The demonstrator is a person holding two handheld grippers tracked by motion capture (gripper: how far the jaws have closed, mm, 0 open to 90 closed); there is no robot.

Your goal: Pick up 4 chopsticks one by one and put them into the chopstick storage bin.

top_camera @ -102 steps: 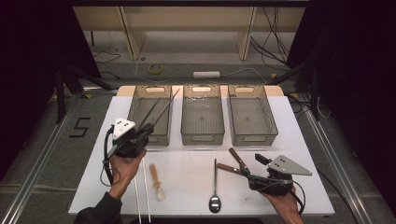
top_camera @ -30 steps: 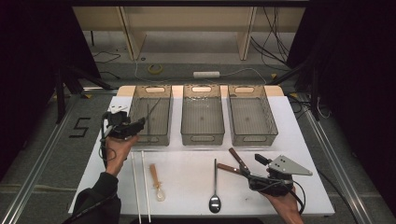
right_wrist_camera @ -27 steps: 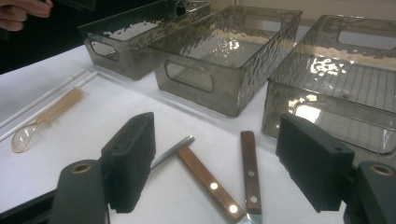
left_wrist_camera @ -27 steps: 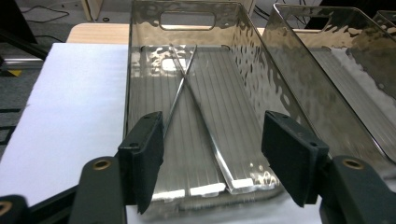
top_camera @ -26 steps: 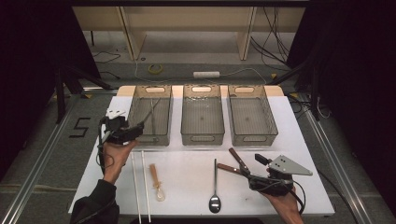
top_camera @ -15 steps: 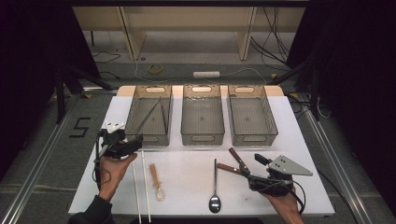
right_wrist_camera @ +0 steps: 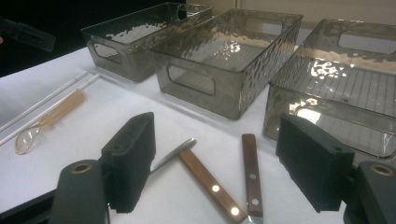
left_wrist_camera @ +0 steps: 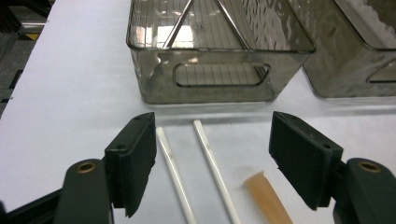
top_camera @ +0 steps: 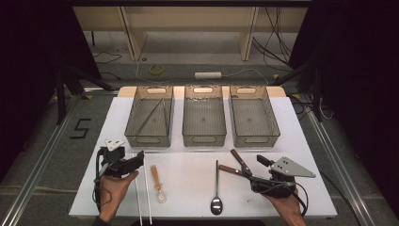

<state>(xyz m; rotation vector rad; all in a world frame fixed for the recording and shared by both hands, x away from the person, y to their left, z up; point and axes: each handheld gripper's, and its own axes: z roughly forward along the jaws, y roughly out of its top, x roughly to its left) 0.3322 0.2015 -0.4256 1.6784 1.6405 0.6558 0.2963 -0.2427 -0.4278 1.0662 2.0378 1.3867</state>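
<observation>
white chopsticks (left_wrist_camera: 205,168) lie before left bin (left_wrist_camera: 219,60).

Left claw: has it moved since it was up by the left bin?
Yes. The left claw has come back from the left bin toward the table's near edge, jaws just opening, over the white chopsticks.

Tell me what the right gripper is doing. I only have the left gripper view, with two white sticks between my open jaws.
Observer: The right gripper is open, its jaws either side of two wooden handles without pressing on them.
Operator: Anything else loose on the table?
Observer: A metal spoon lies between the two hands, bowl toward you.
Operator: Are the other bins loaded?
Observer: The middle bin and right bin both look empty.
</observation>
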